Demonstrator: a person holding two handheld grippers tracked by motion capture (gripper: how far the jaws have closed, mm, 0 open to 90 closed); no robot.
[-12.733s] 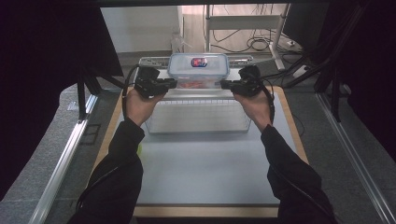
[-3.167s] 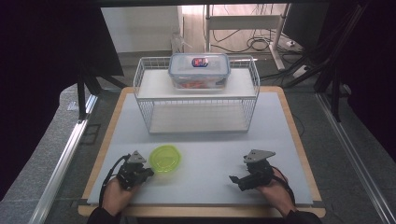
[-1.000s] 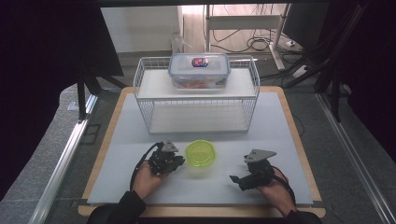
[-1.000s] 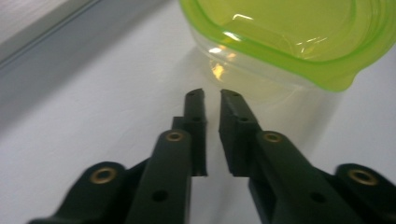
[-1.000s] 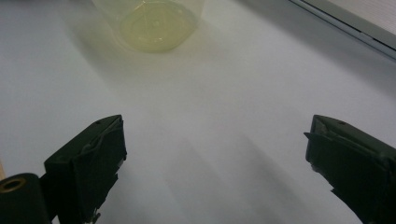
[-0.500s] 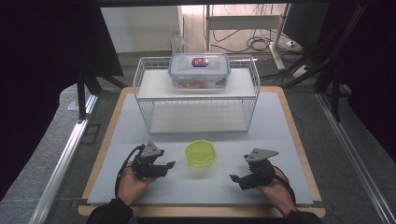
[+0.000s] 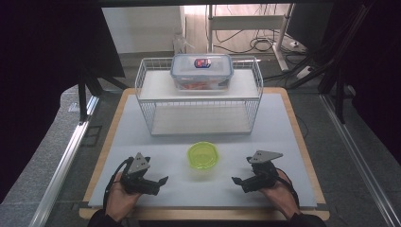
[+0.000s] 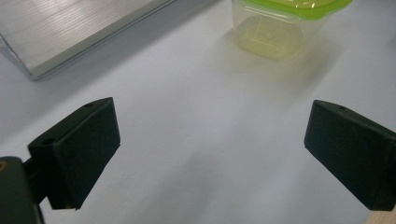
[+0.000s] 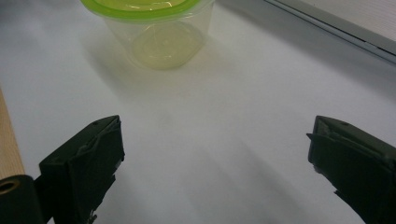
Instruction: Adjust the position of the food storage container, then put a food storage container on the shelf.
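Observation:
A small clear tub with a lime-green lid (image 7: 203, 156) stands on the white mat, in front of the wire rack (image 7: 199, 109); its clear body and lid (image 8: 280, 23) sit at the top of the left gripper view, and the tub (image 9: 154, 28) at the top of the right gripper view. My left gripper (image 7: 161, 182) rests near the front left, a hand's width from the tub; its jaws have just been opening and stand wide with nothing between them (image 8: 210, 154). At the front right my right gripper (image 7: 235, 180) points at the tub, open and empty (image 9: 215, 163).
A clear box with a blue-rimmed lid (image 7: 202, 71) sits on the rack's top shelf. The rack's lower shelf edge (image 8: 70, 37) lies near the left gripper. The mat lies on a wooden board (image 7: 302, 142); metal rails (image 7: 66, 161) and cables flank the table.
My left gripper let go of the green-lidded tub, opened its jaws and drew back to the left and toward the front edge. The tub stays in the middle. The right gripper kept still.

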